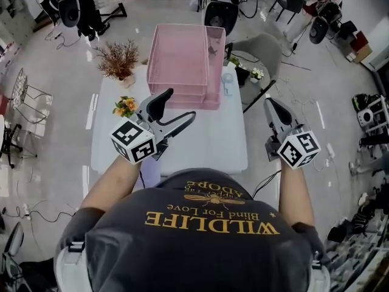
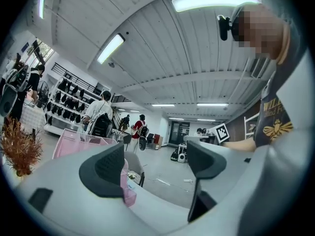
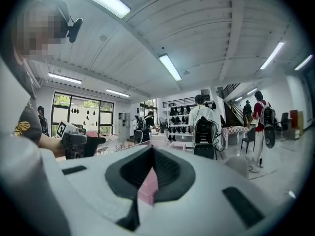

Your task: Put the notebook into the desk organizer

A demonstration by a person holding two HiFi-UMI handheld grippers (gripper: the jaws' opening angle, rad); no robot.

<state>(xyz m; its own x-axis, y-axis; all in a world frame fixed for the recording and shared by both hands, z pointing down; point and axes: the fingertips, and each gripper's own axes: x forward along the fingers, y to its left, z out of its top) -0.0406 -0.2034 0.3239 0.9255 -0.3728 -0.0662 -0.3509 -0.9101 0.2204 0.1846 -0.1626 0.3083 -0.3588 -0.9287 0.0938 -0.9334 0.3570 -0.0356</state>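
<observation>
A pink mesh desk organizer [image 1: 181,62] stands at the far side of the white table [image 1: 213,145]; it also shows as a pink basket [image 2: 74,144] in the left gripper view. A pale lilac flat thing [image 1: 149,174], perhaps the notebook, lies at the table's near edge, partly hidden by the left arm. My left gripper [image 1: 182,103] hovers over the table's left half, tilted up, jaws wide open and empty [image 2: 157,161]. My right gripper [image 1: 271,104] hangs beside the table's right edge, jaws closed with nothing held [image 3: 152,154].
A dried brown plant [image 1: 120,59] and a small orange flower bunch [image 1: 125,106] sit on the table's left side. A small white item [image 1: 228,83] stands right of the organizer. A grey chair [image 1: 262,50] is behind the table; cables and gear lie on the floor.
</observation>
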